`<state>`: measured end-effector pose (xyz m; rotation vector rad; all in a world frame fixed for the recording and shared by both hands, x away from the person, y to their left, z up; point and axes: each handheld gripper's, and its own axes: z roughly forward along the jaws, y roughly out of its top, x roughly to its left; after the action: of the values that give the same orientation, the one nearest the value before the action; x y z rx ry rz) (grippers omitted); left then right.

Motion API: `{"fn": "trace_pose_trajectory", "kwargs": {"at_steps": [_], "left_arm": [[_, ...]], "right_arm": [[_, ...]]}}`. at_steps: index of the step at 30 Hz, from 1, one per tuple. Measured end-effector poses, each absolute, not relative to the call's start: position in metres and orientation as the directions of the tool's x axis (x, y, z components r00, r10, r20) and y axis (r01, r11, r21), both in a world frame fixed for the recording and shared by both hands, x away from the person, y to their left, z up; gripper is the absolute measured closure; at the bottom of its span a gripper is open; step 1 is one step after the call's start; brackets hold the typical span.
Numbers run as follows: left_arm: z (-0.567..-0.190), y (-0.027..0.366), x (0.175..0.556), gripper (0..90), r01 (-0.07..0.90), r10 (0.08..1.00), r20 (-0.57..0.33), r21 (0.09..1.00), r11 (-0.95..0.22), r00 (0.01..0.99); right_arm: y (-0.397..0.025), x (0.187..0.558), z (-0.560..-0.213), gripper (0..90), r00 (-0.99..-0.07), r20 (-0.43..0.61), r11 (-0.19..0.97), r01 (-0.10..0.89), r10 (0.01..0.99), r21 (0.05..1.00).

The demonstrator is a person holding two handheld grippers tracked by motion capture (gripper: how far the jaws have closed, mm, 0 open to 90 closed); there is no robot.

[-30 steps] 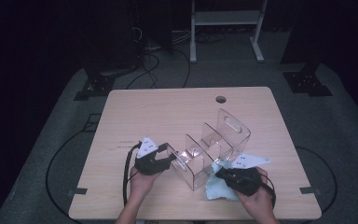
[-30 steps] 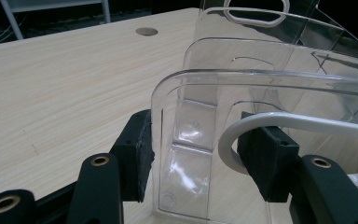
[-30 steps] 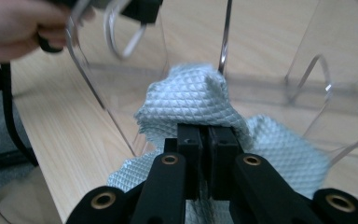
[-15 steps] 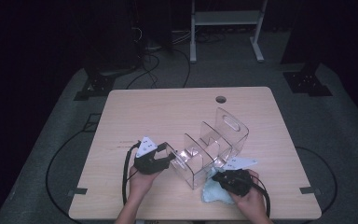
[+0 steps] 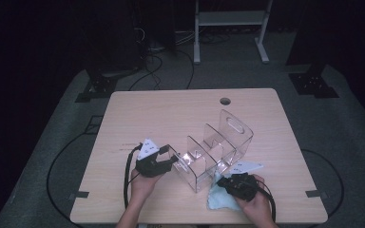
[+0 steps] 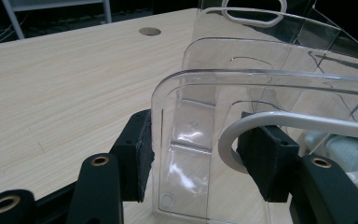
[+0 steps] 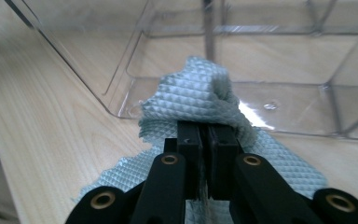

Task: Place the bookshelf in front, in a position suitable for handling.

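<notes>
A clear plastic organizer (image 5: 218, 142) with several dividers stands on the wooden table (image 5: 171, 114), right of centre. My left gripper (image 5: 170, 159) grips its left end. In the left gripper view the two pads (image 6: 140, 156) sit on either side of the curved end wall of the organizer (image 6: 242, 60), and the left gripper (image 6: 203, 149) holds it. My right gripper (image 5: 225, 181) is at the organizer's near side, shut on a pale blue textured cloth (image 5: 218, 199). In the right gripper view the cloth (image 7: 191, 93) bunches over the shut right gripper (image 7: 207, 130) against the organizer's base (image 7: 279, 56).
A round cable hole (image 5: 225, 101) lies near the table's far edge. A white metal frame (image 5: 228, 19) and dark stand bases (image 5: 100, 88) are on the floor beyond the table. Black cables trail from both grippers toward the front edge.
My right gripper has shifted slightly toward the front edge and left with the cloth. The left gripper has kept its hold on the organizer, which has barely moved.
</notes>
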<state>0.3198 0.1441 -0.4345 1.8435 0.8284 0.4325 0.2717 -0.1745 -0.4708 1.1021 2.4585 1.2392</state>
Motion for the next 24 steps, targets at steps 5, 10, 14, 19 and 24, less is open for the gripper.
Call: {"fn": "trace_pose_trajectory", "kwargs": {"at_steps": [5,10,14,19,24], "left_arm": [[-0.435,0.145,0.32,46.3,0.343,0.712,-0.076,0.908,-0.239,0.698],[-0.435,0.146,0.321,46.3,0.343,0.709,-0.078,0.908,-0.239,0.701],[-0.435,0.146,0.321,46.4,0.343,0.708,-0.078,0.908,-0.24,0.702],[-0.435,0.146,0.321,46.3,0.343,0.709,-0.077,0.908,-0.241,0.701],[-0.435,0.147,0.321,46.2,0.344,0.712,-0.078,0.909,-0.237,0.698]], "right_arm": [[-0.195,0.275,-0.458,85.7,-0.671,0.18,0.31,0.542,0.719,0.781],[-0.216,0.281,-0.446,85.7,-0.625,0.193,0.232,0.533,0.757,0.814],[-0.224,0.288,-0.435,85.6,-0.602,0.172,0.213,0.514,0.78,0.831],[-0.222,0.298,-0.436,85.5,-0.595,0.137,0.233,0.502,0.792,0.833],[-0.221,0.304,-0.441,85.6,-0.594,0.128,0.242,0.503,0.794,0.83]]}}
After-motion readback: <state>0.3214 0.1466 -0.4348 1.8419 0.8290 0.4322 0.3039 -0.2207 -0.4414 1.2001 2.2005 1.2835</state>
